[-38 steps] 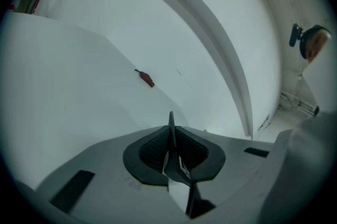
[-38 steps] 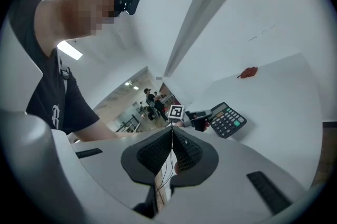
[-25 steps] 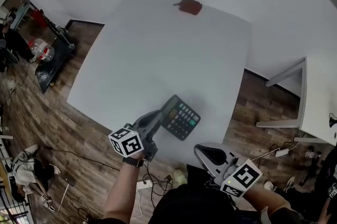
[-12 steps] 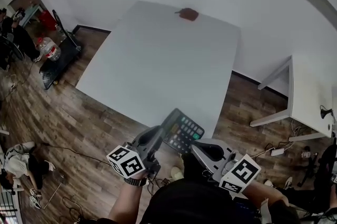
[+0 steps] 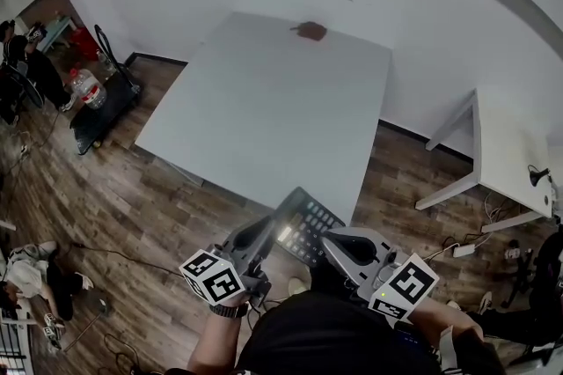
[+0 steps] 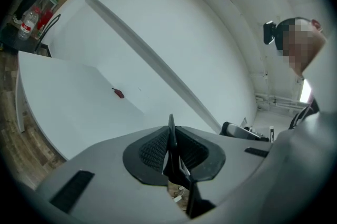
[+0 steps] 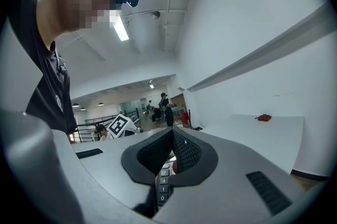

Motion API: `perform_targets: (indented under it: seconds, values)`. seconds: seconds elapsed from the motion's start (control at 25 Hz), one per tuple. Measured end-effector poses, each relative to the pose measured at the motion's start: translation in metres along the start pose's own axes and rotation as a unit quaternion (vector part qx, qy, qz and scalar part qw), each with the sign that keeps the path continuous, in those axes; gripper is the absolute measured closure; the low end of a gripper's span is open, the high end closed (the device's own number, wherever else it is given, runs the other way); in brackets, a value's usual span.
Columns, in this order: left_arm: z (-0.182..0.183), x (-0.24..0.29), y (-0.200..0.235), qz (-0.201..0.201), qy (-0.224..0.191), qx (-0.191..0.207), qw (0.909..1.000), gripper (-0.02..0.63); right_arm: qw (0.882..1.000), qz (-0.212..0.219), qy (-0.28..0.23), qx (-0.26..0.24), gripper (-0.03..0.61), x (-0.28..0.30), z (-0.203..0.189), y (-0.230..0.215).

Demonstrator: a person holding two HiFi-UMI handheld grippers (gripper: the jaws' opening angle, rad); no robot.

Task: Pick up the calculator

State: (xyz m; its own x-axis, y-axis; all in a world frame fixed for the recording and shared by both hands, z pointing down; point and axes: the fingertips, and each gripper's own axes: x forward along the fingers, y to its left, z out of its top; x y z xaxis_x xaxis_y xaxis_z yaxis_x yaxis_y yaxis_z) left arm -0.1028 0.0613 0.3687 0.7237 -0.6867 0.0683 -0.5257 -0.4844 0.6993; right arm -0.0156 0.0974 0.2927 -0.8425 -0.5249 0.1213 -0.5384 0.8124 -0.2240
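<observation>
The black calculator hangs in the air past the near edge of the white table, over the wooden floor. My left gripper is shut on its left edge. In the left gripper view the calculator shows edge-on, pinched between the pads. My right gripper hovers just right of the calculator with its jaws together and nothing gripped. In the right gripper view the calculator's number keys show below the closed pads.
A small red-brown object lies near the table's far edge. A second white table stands at the right, with cables and a power strip on the floor. A water bottle and a black cart stand at the left.
Both grippers have drawn back toward my body and risen. The calculator, held by the left gripper, has left the tabletop and now hangs beyond the near edge.
</observation>
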Motion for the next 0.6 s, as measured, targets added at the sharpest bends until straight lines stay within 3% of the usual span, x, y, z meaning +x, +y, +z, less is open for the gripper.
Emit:
perform_targets:
  seconds: [0.6]
  values:
    - [0.006, -0.01, -0.016, -0.006, -0.009, 0.022, 0.9997, 0.574, 1.0, -0.009, -0.008, -0.021, 0.565, -0.016, 0.007, 0.016]
